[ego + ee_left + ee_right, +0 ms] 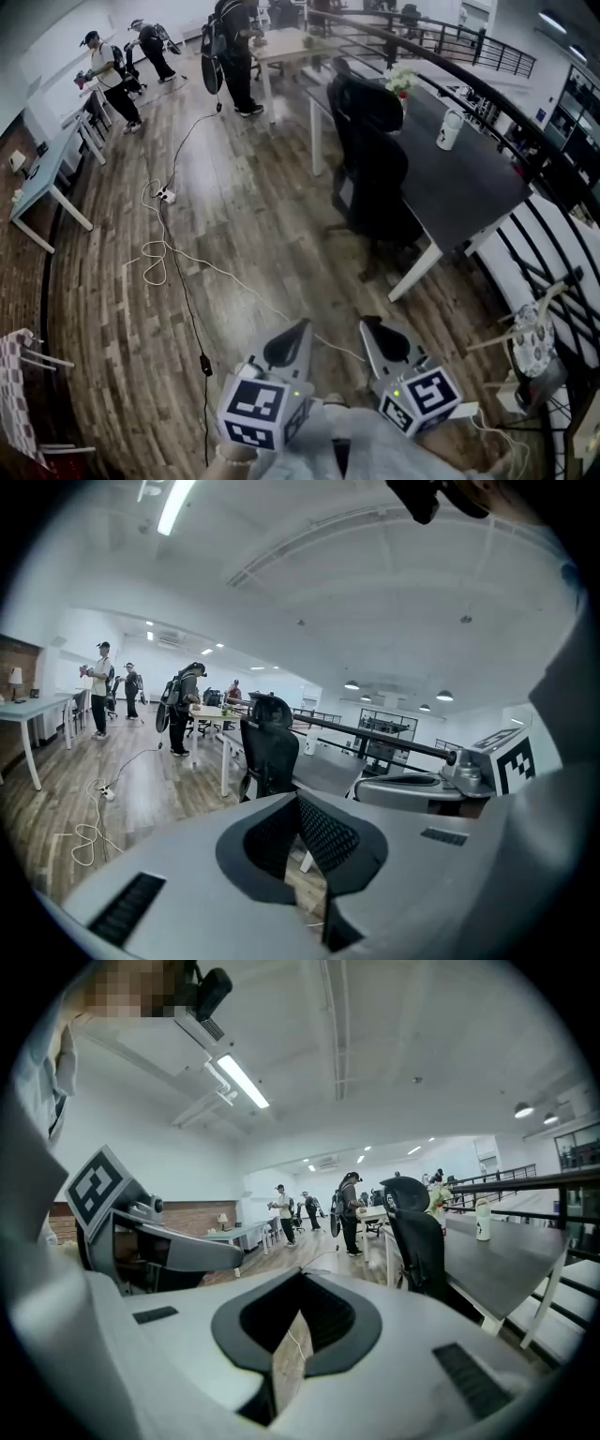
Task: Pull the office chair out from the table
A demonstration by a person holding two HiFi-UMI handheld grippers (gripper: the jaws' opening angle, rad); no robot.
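Observation:
The black office chair (370, 164) stands tucked against the near long side of the dark table (459, 192), well ahead of me and to the right. My left gripper (300, 328) and right gripper (368, 326) hover side by side over the wooden floor, far short of the chair. Both are shut with nothing between their jaws. In the left gripper view the chair (267, 747) shows beyond the shut gripper (298, 803). The right gripper view has the chair (419, 1237) to the right of its shut gripper (300, 1283), beside the table (506, 1260).
A cable (178, 272) and power strip (166, 195) lie on the floor to the left. A white bottle (450, 129) and flowers (400, 82) sit on the table. Several people (234, 47) stand at the back. A black railing (530, 141) runs along the right, and a light desk (42, 183) stands far left.

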